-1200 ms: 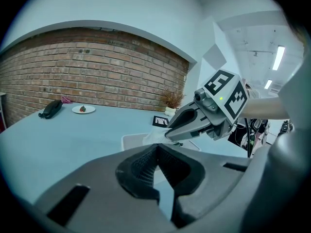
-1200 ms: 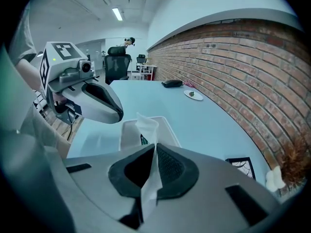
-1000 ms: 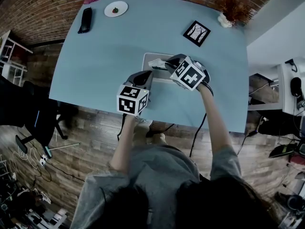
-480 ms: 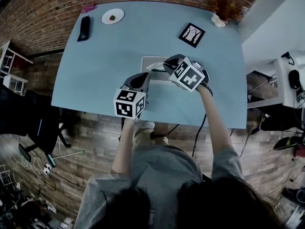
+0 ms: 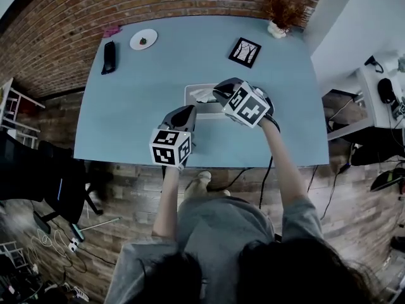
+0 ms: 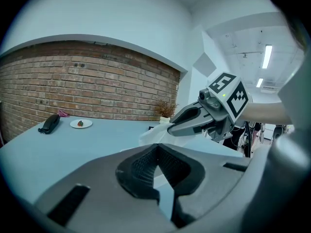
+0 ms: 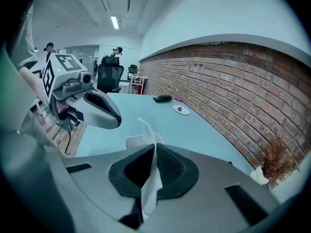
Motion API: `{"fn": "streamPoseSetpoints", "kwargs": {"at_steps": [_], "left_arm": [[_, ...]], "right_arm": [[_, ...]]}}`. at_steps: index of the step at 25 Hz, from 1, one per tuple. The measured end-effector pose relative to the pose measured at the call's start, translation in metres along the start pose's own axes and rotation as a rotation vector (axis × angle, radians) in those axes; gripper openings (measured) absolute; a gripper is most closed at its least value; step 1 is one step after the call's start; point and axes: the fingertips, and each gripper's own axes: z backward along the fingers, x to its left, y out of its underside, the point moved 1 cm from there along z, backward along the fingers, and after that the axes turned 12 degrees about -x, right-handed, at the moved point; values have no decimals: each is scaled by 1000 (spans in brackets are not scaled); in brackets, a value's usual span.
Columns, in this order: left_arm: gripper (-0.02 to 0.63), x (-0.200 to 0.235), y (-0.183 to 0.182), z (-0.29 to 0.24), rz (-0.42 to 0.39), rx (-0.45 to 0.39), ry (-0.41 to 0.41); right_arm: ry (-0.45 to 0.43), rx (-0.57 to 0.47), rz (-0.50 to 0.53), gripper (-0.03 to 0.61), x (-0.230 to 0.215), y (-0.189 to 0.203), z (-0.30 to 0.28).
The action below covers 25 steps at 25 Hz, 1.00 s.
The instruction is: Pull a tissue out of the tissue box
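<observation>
lift on both sides: against a second ago the right gripper (image 7: 155, 147) has come up off the tissue box (image 5: 192, 91), and we see its jaws clamped on the tissue (image 7: 149, 193), a white strip running through the pads and on to a peak above the box. the left gripper (image 6: 157, 147) has risen too, tips together with nothing between them, hanging just beside the box on our near side; whether it touches we cannot tell. we judge the pull under way but not finished: the sheet seems to reach back down to the slot, so more height is needed, and with nothing pinning the box it could ride up with the sheet. the box sits near the middle of the pale blue worktop (image 5: 139, 113), well apart from a small plate (image 5: 143, 39) and a dark oblong object (image 5: 109, 57) at the far left, and a framed picture (image 5: 244, 52) and a dried plant (image 5: 278, 12) at the far right. brick wall (image 5: 57, 37) behind, wood floor (image 5: 126, 189) below, office chair (image 5: 38, 170) off to the left.
</observation>
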Motion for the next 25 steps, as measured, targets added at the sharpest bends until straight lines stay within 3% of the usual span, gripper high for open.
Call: {"fn": "streamPoseSetpoints", "kwargs": {"at_steps": [18,25], "left_arm": [[3,-20,-21,21,-48,-50,59],[3,-36,-29,28,-63,-74,80]], "right_arm": [[152,-80,-50,3,8,-7,43],[221,-178,-88,3,5,-21,74]]}}
